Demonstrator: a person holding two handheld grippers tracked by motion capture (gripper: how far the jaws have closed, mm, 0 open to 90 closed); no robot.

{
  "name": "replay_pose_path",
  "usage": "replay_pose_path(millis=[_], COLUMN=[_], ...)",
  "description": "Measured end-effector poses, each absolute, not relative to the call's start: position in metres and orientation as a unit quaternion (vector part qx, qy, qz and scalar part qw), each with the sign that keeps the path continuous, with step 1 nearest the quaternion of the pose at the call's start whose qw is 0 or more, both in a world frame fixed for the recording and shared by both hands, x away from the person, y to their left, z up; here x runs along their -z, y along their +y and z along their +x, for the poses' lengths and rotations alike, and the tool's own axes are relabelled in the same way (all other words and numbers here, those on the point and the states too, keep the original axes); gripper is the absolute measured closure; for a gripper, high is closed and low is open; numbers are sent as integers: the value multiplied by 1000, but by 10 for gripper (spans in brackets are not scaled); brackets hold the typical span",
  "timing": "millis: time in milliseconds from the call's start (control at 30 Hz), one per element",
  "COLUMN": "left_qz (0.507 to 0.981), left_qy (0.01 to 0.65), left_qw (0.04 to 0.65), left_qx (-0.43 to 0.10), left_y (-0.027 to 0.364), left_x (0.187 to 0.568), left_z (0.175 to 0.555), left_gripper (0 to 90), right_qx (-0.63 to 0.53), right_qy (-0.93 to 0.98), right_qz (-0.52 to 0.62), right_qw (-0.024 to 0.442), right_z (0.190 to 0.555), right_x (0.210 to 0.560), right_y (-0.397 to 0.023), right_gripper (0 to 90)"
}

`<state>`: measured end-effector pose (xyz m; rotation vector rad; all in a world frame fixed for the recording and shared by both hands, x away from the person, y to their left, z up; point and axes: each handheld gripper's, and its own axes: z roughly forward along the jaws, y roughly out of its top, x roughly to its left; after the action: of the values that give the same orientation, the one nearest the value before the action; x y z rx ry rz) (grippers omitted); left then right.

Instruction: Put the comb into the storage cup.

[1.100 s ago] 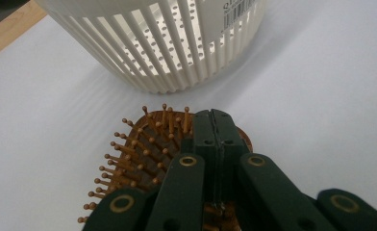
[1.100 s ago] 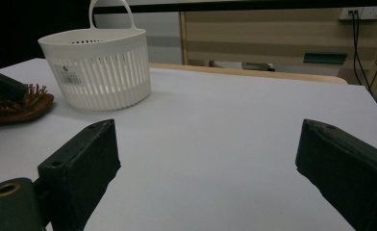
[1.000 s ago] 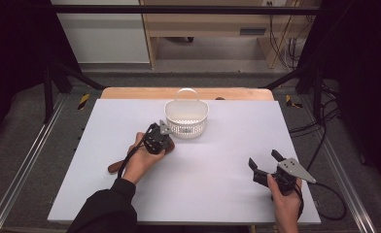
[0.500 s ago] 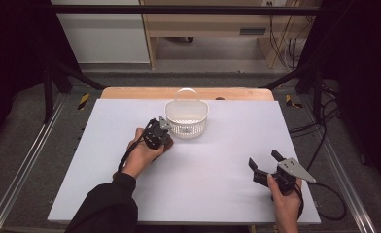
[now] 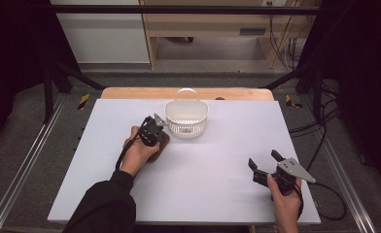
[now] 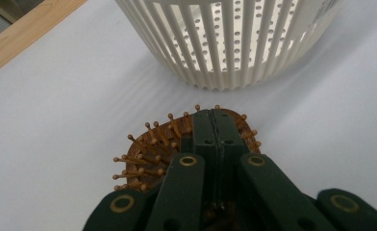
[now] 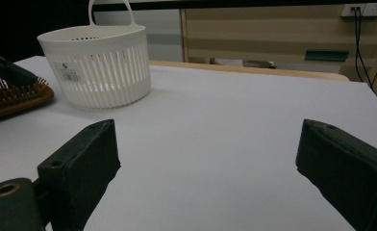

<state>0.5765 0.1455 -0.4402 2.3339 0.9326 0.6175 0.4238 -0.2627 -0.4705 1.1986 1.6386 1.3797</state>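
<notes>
A wooden hairbrush (image 6: 150,154) with ball-tipped wooden bristles lies flat on the white desk (image 5: 217,160), bristles up, right under the left hand-held gripper (image 5: 152,130), whose closed jaws rest on its oval head. Just beyond the jaw tips stands the white slotted basket (image 5: 186,119), upright, its handle raised.

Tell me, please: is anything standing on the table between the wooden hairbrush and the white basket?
Nothing visible does. The hairbrush lies under the shut left gripper, and only a bare strip of table separates it from the white basket. The right gripper waits open, far off to the side.
</notes>
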Motion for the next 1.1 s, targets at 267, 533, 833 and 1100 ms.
replay_pose_path(millis=[267, 533, 833, 1100], left_qz=[861, 828, 810, 790], left_qy=[346, 370, 398, 426], left_qw=[290, 349, 333, 342], left_qx=[-233, -237, -271, -277], left_y=[145, 168, 198, 206], left_x=[436, 405, 391, 402], left_z=[573, 542, 503, 492], left_gripper=[899, 899, 697, 369], right_qx=[-530, -532, -531, -531], right_qy=[628, 628, 631, 632], right_qz=[460, 458, 454, 452], right_qw=[337, 337, 338, 338], right_z=[424, 423, 423, 423], right_x=[470, 470, 469, 469], right_y=[-263, -263, -260, -259], right_gripper=[78, 78, 77, 76])
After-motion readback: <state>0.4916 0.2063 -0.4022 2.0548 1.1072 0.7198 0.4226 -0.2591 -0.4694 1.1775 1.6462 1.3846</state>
